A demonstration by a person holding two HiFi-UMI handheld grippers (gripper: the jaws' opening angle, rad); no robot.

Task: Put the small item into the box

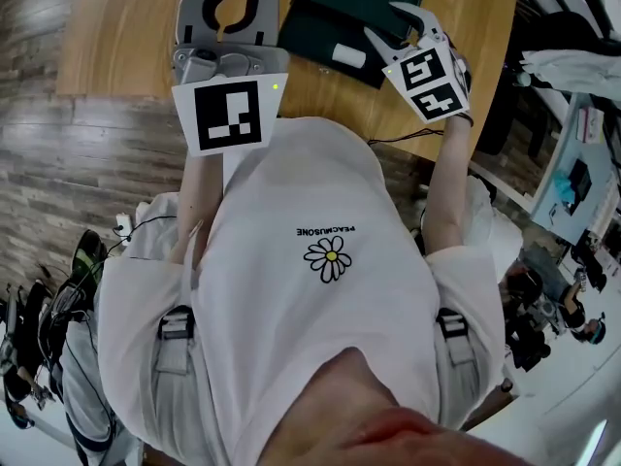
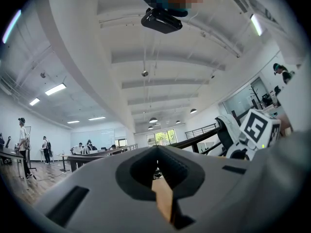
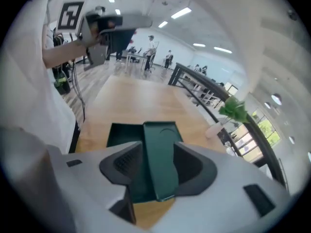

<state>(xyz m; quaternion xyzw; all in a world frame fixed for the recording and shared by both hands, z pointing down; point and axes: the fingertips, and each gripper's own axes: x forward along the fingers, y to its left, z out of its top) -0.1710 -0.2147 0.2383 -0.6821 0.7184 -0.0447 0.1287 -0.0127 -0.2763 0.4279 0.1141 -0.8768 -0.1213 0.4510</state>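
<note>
Wooden table [image 1: 116,37]: it carries one dark green box [image 1: 320,27], set well forward of me, and nothing else on the part in view.

Box: open. Its lid [image 3: 160,154] stands raised beside the tray; in the right gripper view it shows in the gap of my right claw, beyond the jaws and touched by neither pad.

Right claw [image 1: 383,22]: jaws wide apart, empty, hanging over the near right part of the box.

Left claw [image 2: 157,149]: jaws together with nothing between them, held left of the box and taking no part.

Small white item [image 1: 347,56]: a short pale piece lying against the dark green at the near edge of the box, just beside my right claw and free of it. Whether it sits inside the tray or on the rim, I cannot tell from the head view.

Assessment: the placing step looks to be at its release point, with the item out of the grip.

Next move calls for lifting the right claw straight clear without brushing the lid. The item's seat in the tray then needs confirming, with a nudge inward if it rests on the edge.
</note>
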